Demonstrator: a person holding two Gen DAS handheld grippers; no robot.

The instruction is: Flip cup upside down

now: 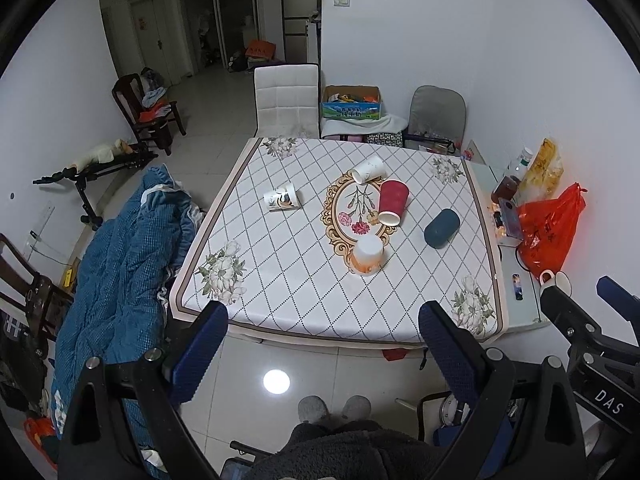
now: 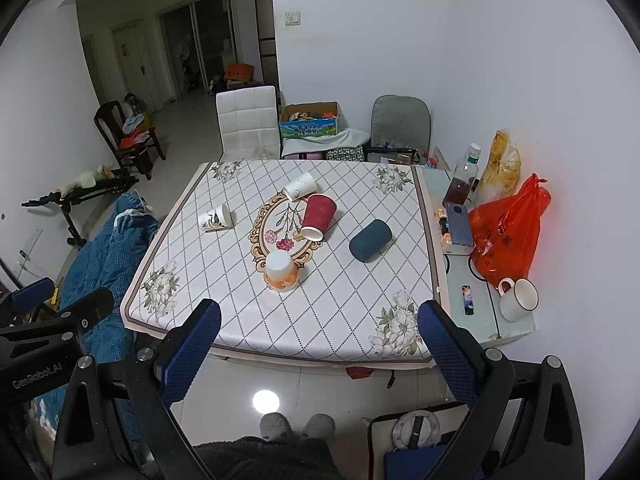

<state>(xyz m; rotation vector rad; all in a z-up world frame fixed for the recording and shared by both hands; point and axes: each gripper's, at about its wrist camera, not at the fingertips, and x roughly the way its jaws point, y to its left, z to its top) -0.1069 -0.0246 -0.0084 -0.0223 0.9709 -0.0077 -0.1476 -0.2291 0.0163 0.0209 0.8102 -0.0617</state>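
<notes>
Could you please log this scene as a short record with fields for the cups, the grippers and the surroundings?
surface: table with a diamond-patterned cloth
cup already upside down: white and orange cup, near the cloth's oval motif
cups on their sides: red cup; dark teal cup; plain white cup; printed white cup
left hand-held gripper: open, empty, short of the table
right hand-held gripper: open, empty, short of the table
side shelf: orange bag, white mug

Four cups [image 1: 393, 202] sideways, one [image 1: 367, 255] inverted
</notes>
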